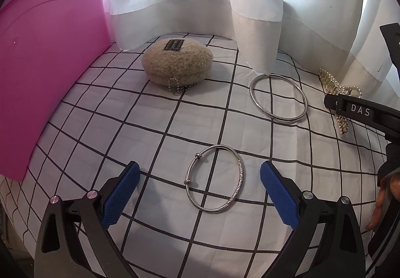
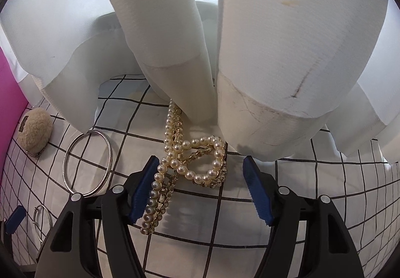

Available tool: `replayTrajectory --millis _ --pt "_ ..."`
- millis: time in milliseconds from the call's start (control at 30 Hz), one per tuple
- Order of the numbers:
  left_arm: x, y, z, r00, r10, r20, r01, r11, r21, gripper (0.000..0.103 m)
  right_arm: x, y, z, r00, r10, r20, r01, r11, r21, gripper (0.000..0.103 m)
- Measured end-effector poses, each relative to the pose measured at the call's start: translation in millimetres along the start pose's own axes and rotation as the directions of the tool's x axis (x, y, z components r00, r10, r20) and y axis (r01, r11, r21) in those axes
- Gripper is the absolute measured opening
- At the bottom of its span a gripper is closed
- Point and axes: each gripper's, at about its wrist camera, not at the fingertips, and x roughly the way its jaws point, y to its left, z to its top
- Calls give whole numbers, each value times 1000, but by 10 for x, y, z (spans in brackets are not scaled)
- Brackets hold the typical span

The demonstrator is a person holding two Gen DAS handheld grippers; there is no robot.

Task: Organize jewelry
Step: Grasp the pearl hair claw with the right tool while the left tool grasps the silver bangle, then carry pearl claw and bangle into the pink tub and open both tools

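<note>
- covering the whole surface is a white bedsheet point(image 1: 105, 107) with a black grid, and every piece lies on it.
- white curtains point(image 1: 252, 2) hang along its far edge, their hems touching the sheet.
- a pink board point(image 1: 50, 57) stands upright along the left edge.
- the left gripper point(image 1: 200, 193) is spread wide, its blue pads either side of the engraved silver bangle point(image 1: 215, 179) and clear of it; nothing is held.
- the right gripper point(image 2: 200, 185) stands partly open over the pearl hair claw point(image 2: 192, 160); the left pad is against the claw's long pearl arm, the right pad well off it, so no grip.
- a fuzzy beige pouch point(image 1: 177, 62) with a ball chain sits near the far left corner, by the board.
- the plain silver bangle point(image 1: 278, 99) lies flat near the far edge, between pouch and claw, apart from both.
- the claw's far tip is tucked under a curtain hem at the far edge.
</note>
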Motion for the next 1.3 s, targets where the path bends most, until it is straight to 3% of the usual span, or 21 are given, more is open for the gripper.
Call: replayTrajectory --millis 33,133,200,267,767,1300 --pt "-12 -2 -2 1000 -5 3 5 1000 4 88 -4 -13 -20 1000 2 1 -2 1000 -2 65" --pt "-42 -24 -13 1000 -18 20 18 1000 16 74 -46 -17 -69 1000 2 12 -2 1000 -15 47" --pt "-84 -39 -31 999 -28 29 27 999 24 63 -40 -15 -85 1000 5 12 -5 1000 -17 46" --pt "-111 -45 -36 999 -30 40 29 999 32 42 -49 -11 -99 1000 7 16 -7 1000 -18 45" --pt "-268 81 -55 998 -23 66 19 998 62 42 -368 -27 -427 998 49 25 -49 999 1 45" --pt "-905 380 -10 988 -83 132 67 991 119 42 -1174 178 -714 996 84 42 -83 996 -8 45"
